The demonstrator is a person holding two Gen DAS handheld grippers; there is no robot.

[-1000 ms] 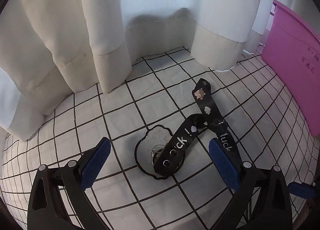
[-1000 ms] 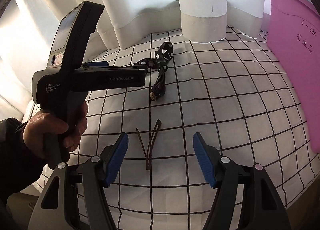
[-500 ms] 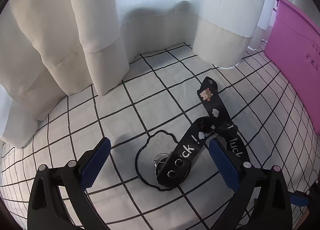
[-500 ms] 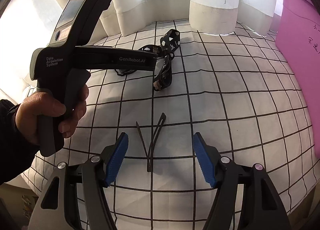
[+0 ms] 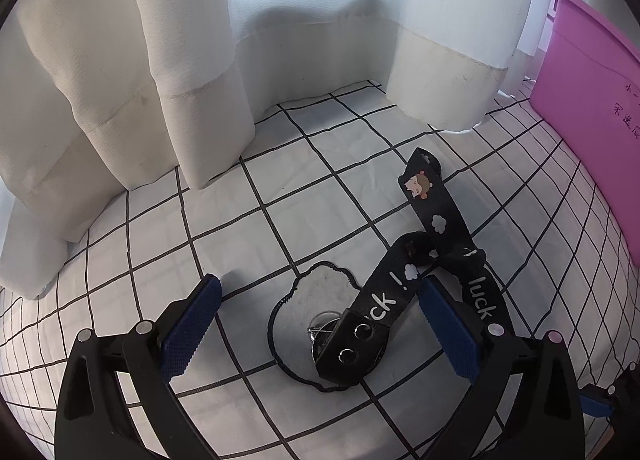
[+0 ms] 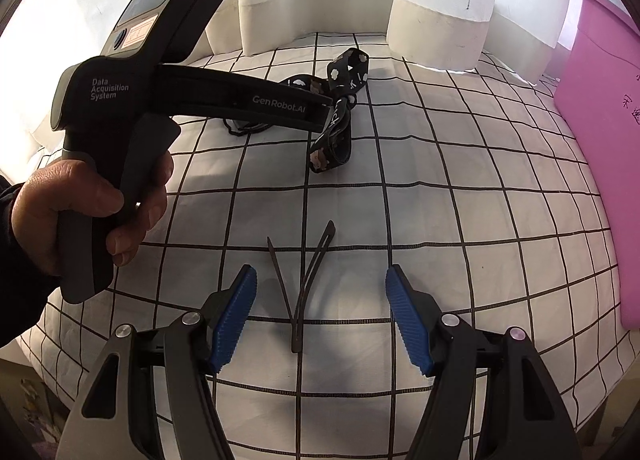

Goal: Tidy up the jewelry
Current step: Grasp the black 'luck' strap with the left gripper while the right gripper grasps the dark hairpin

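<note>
My left gripper (image 5: pixel 320 326) hangs open low over a black "luck!" strap (image 5: pixel 384 300) with two snaps. The strap lies across a thin black cord loop (image 5: pixel 271 330) with a small metal ring (image 5: pixel 320 326) inside it. The strap's snap end and the ring sit between the blue pads (image 5: pixel 192 324), untouched. My right gripper (image 6: pixel 320 320) is open just above two thin dark hair clips (image 6: pixel 298 316) that lie in a V on the checked cloth (image 6: pixel 480 240), their joined ends between its pads. Further back in that view lies the same strap (image 6: pixel 340 112).
A hand (image 6: pixel 80 204) holds the left gripper's black body (image 6: pixel 200 96), which fills the upper left of the right wrist view. A pink box (image 5: pixel 592 108) (image 6: pixel 600 140) stands along the right side. White curtains (image 5: pixel 160 60) hang down to the cloth at the back.
The right gripper has sunk a little and rolled slightly over the hair clips; the left gripper's body looms larger in its view. The left gripper has barely shifted. Both jaws stay equally wide.
</note>
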